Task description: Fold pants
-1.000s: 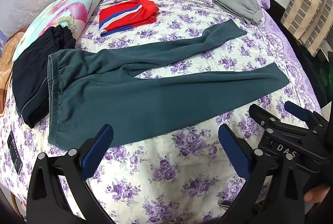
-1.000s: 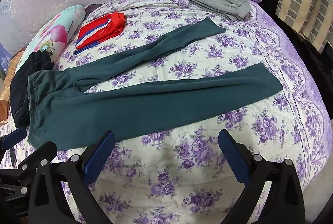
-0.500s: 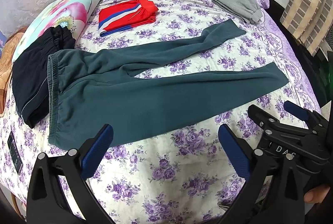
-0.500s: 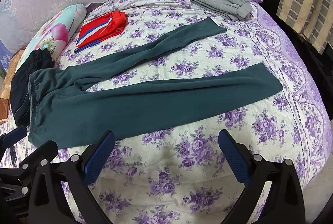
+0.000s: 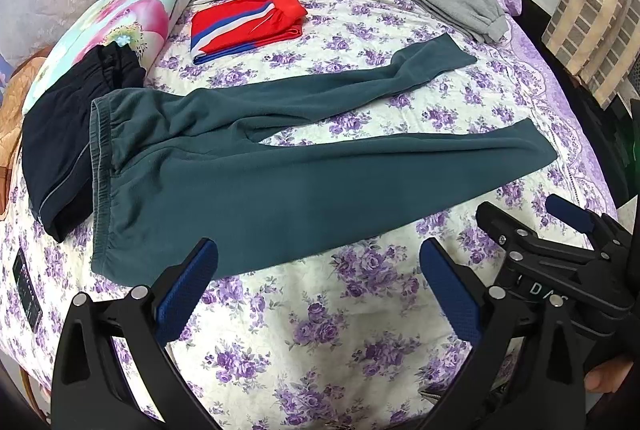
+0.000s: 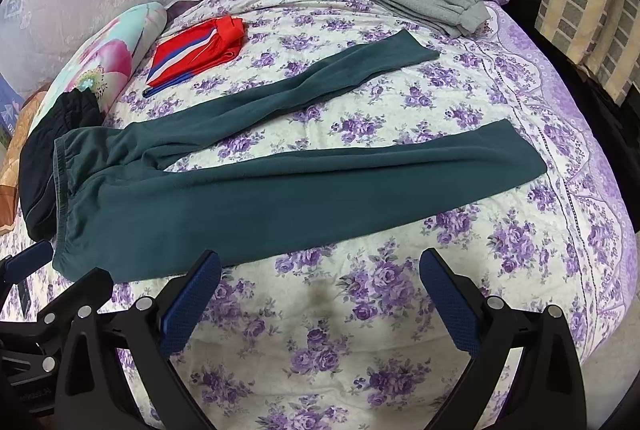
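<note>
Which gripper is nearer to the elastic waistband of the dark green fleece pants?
Left. The left gripper hovers open by the waistband end; the right gripper, also open, sits further toward the leg hems.

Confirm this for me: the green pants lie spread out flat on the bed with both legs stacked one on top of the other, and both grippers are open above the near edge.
Not quite. The green pants lie flat on the bed, but the legs are spread apart in a V, not stacked; the right wrist view shows bedspread between them. Both the left gripper and right gripper are open.
</note>
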A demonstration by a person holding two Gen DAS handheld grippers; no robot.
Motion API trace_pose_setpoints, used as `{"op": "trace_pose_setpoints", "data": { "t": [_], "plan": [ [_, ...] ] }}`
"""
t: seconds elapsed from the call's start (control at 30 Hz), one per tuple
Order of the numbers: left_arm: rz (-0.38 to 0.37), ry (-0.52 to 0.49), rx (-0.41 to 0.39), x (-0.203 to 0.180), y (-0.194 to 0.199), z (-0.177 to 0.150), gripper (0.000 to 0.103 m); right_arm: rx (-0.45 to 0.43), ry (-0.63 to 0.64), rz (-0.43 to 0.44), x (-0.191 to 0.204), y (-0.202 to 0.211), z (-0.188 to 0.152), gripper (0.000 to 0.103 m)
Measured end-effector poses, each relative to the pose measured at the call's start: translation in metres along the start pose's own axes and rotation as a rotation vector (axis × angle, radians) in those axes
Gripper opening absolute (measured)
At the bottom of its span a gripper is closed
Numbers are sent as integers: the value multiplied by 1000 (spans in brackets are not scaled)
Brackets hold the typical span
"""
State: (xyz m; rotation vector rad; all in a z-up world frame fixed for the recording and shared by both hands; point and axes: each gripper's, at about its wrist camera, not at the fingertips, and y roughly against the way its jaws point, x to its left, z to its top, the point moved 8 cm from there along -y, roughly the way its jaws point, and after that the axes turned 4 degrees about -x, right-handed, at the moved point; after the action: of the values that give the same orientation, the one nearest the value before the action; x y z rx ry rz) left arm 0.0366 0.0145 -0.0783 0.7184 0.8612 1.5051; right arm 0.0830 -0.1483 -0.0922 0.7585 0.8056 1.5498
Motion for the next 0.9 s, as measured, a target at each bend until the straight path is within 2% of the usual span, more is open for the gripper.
{"op": "trace_pose_setpoints", "data": {
  "t": [0.9],
  "plan": [
    [5,26,25,7,-6,-2,98,30,6,11,4,-9,-4,99]
  ]
}}
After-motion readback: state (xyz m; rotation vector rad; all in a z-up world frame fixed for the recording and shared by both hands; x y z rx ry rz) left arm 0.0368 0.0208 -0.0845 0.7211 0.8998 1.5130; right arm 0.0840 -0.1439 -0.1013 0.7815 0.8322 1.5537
